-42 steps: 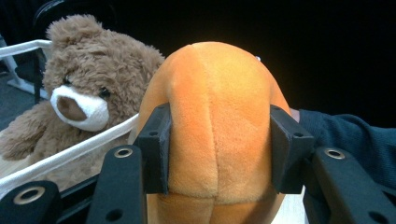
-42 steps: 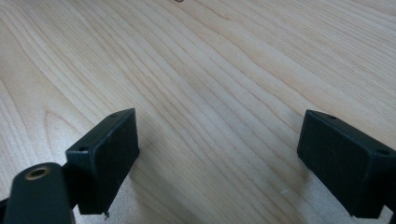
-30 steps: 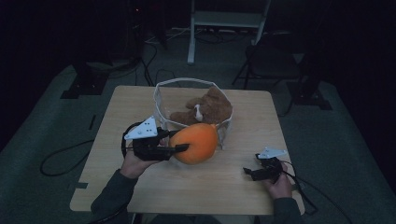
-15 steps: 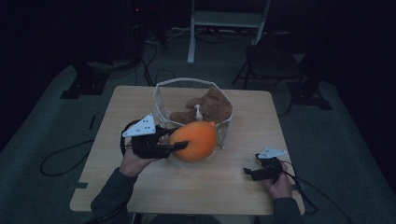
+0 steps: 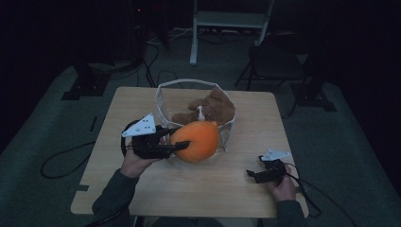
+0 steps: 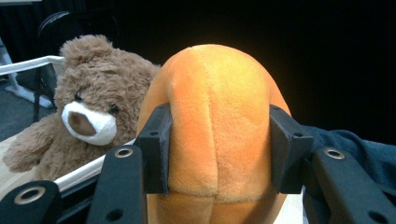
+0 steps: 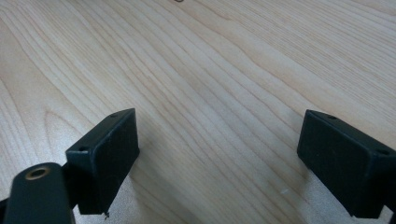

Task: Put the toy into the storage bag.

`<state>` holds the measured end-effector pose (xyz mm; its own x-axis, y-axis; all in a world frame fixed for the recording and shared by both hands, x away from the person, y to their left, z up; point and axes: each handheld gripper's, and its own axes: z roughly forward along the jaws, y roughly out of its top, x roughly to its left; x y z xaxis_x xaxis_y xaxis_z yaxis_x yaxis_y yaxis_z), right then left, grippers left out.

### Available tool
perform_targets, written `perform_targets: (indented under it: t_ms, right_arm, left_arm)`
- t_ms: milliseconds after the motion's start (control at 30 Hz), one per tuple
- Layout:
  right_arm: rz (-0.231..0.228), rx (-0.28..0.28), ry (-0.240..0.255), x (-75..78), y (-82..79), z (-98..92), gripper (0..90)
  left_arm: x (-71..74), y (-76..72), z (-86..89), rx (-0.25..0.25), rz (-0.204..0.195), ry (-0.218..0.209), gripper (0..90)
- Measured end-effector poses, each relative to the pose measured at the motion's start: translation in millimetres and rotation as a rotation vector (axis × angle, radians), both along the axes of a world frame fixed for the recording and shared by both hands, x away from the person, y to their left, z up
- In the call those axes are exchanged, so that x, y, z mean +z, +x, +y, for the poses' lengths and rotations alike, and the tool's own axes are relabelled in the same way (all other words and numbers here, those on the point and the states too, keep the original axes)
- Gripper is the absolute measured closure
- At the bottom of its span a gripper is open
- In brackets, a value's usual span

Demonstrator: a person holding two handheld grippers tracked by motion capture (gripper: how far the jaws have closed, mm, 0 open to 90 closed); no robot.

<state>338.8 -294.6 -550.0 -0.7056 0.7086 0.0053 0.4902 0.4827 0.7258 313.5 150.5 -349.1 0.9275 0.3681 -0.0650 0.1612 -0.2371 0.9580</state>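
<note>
Risk sits mostly on our left side, so we start there. Our left gripper (image 5: 182,142) has the orange plush ball (image 5: 196,141) pinched between its jaws at roughly half their spread, the pads (image 6: 158,144) pressing into the soft sides; the fabric bulges around them in the left gripper view. We judge this a hold on stuffing rather than on anything firm, so the ball could squirm out if we tilt or swing the hand quickly. It hangs just at the near rim of the white wire basket (image 5: 163,90), clear of the table (image 5: 208,189) as far as we can tell. Should we carry it over into the basket, the ball could catch on that rim and be dragged from the pads, or nudge the light basket along the wood. Inside the basket lies a brown teddy bear (image 5: 213,108), taking up much of the room; a ball dropped on it may roll back out over the edge.

Moving rightward, our right gripper (image 5: 255,175) rests low over bare wood near the table's front right, well apart from the basket. Its jaws stand wide and have nothing between them, nor do they touch any object. Little can go wrong there while it idles
</note>
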Motion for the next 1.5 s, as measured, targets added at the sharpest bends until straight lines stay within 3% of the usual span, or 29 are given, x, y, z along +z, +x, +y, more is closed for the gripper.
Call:
perform_targets:
  t_ms: [1500]
  right_arm:
    - [0.000, 0.000, 0.000, 0.0, 0.0, 0.0, 11.8]
  left_arm:
    - [23.2, 15.4, 10.6, 0.034, -0.024, -0.032, 50.7]
